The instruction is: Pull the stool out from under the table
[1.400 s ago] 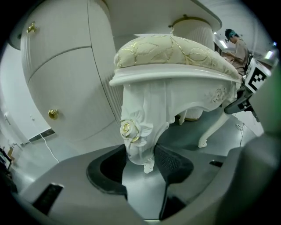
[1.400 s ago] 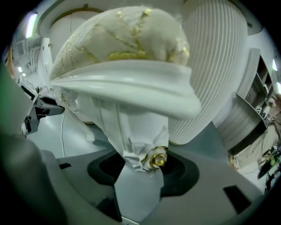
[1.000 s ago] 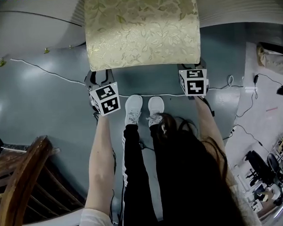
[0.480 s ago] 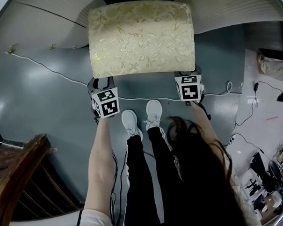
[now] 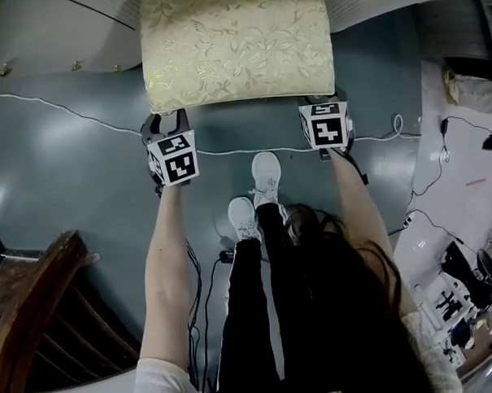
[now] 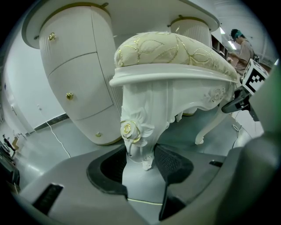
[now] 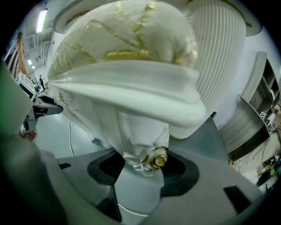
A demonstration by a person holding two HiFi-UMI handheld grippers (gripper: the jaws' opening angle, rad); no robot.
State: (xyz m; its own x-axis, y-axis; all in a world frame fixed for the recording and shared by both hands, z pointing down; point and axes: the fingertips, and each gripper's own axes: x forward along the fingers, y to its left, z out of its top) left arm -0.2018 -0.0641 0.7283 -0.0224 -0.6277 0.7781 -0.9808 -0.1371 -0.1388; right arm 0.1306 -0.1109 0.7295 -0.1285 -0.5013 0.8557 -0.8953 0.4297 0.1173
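Grey floor (image 5: pixel 65 159) lies under a white table (image 6: pixel 74 79) with round drawer fronts. Straight ahead of the person stands the stool (image 5: pixel 235 45). Its far part seems to be under the table top, and its long side runs from left to right. The left gripper (image 6: pixel 140 160) is closed halfway on the carved left near leg (image 6: pixel 140 118), and the right gripper (image 7: pixel 142 169), a little wider, is closed on the right near leg (image 7: pixel 140 136). Each gripper has its own corner, so neither is nearer. I judge the pull must go straight back toward the shoes (image 5: pixel 258 191), both sides equally, or the stool will turn.
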